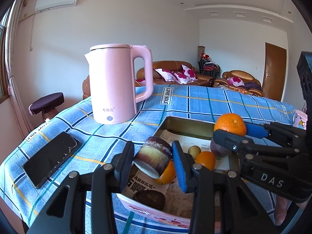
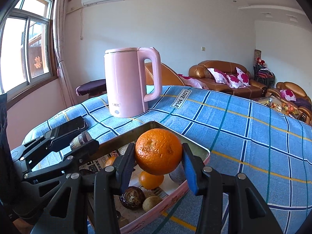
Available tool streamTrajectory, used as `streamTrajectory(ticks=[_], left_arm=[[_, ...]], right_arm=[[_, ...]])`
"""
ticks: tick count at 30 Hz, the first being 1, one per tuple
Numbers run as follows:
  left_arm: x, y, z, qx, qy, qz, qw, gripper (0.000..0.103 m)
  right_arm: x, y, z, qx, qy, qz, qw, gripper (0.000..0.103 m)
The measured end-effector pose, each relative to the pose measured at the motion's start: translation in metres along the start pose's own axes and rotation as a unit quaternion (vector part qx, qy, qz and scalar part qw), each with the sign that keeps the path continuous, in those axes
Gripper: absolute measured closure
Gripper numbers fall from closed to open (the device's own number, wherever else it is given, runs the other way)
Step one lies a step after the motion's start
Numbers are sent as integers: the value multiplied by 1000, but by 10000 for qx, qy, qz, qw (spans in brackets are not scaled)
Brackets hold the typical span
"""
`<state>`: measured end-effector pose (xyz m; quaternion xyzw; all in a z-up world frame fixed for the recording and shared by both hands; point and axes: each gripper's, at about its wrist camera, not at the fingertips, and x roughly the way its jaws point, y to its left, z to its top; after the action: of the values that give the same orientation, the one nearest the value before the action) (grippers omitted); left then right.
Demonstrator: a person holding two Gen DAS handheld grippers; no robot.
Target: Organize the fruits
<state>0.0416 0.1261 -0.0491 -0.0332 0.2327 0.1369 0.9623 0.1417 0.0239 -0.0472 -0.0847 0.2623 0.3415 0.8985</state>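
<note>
My left gripper (image 1: 151, 163) is shut on a purple-and-cream cut cylinder of fruit (image 1: 153, 159), held above the near corner of a pink metal tin (image 1: 154, 213). My right gripper (image 2: 158, 162) is shut on a large orange (image 2: 158, 152), held over the tin (image 2: 202, 152); it also shows in the left wrist view (image 1: 231, 131) with the orange (image 1: 230, 124). In the tin, on newspaper, lie smaller oranges (image 1: 205, 159), a dark brown fruit (image 1: 149, 198), a purple fruit (image 1: 219, 149) and a tan fruit (image 1: 194, 151).
A pink electric kettle (image 1: 115, 85) stands behind the tin on the blue checked tablecloth (image 1: 224, 101). A black phone (image 1: 51, 159) lies at the left. A stool (image 1: 46, 102) and brown sofas (image 1: 175, 74) are beyond the table.
</note>
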Motion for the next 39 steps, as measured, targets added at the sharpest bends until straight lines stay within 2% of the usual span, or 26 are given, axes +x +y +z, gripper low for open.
streamTrajectory(ticks=[7, 17, 19, 24, 29, 39], left_arm=[[8, -3, -7, 94, 220, -16, 9997, 61], [3, -8, -8, 181, 138, 14, 9997, 59], [2, -6, -8, 157, 133, 35, 9998, 55], [-7, -2, -8, 69, -10, 58, 10000, 24], [-23, -3, -6, 92, -269, 40, 9996, 8], [-50, -4, 5, 63, -613, -31, 9981, 3]], right_arm=[[19, -5, -6, 102, 258, 28, 9996, 54], [24, -1, -10, 72, 330, 163, 9993, 53], [23, 0, -10, 59, 312, 158, 9994, 50], [13, -8, -11, 202, 231, 32, 9995, 42], [-12, -14, -11, 347, 9, -67, 9994, 39], [-65, -11, -7, 206, -447, -370, 9981, 32]])
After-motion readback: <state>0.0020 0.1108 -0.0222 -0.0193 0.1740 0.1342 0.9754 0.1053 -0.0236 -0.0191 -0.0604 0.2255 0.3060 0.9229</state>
